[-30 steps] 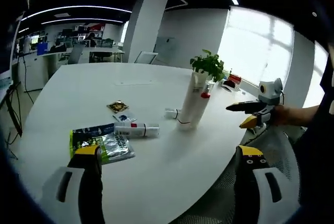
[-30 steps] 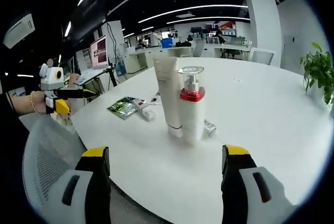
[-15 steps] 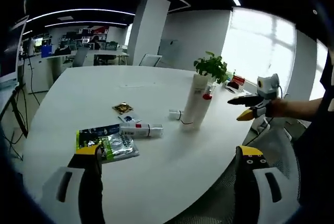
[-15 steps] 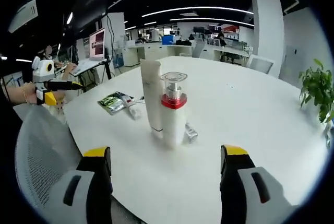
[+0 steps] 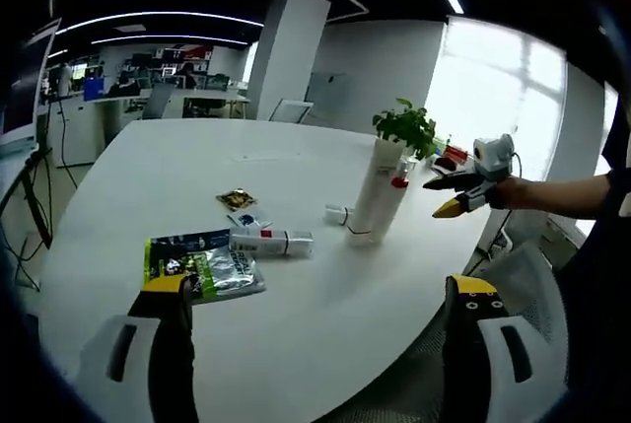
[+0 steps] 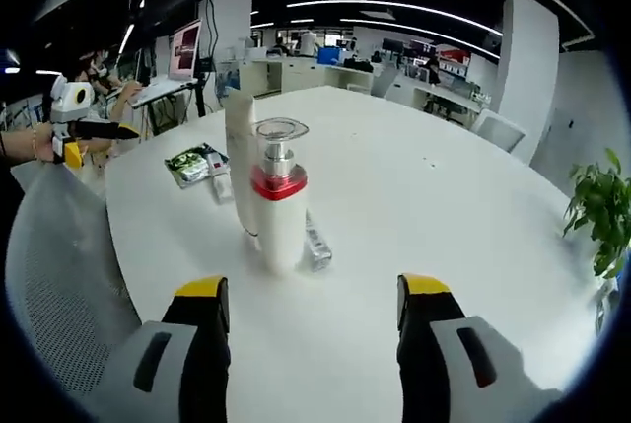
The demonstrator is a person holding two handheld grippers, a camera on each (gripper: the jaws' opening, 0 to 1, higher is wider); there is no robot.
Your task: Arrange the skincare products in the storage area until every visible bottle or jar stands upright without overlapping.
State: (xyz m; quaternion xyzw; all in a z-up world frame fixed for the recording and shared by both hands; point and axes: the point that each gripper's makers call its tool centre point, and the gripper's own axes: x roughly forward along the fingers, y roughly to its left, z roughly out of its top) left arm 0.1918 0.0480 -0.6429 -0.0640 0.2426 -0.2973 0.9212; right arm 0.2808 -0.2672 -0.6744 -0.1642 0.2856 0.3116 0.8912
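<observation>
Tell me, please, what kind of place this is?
Most likely an open-plan office: a big round white table, rows of desks with screens behind, a mesh office chair and long ceiling strip lights.

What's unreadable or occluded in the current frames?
- Tall white tube: in the right gripper view, its right side sits behind the pump bottle.
- Pump bottle in the left gripper view: mostly behind the tube; just its red collar shows.
- Small box: partly behind the pump bottle in the right gripper view; label too small.
- Lying bottle and foil sachets: print too small in the left gripper view.
</observation>
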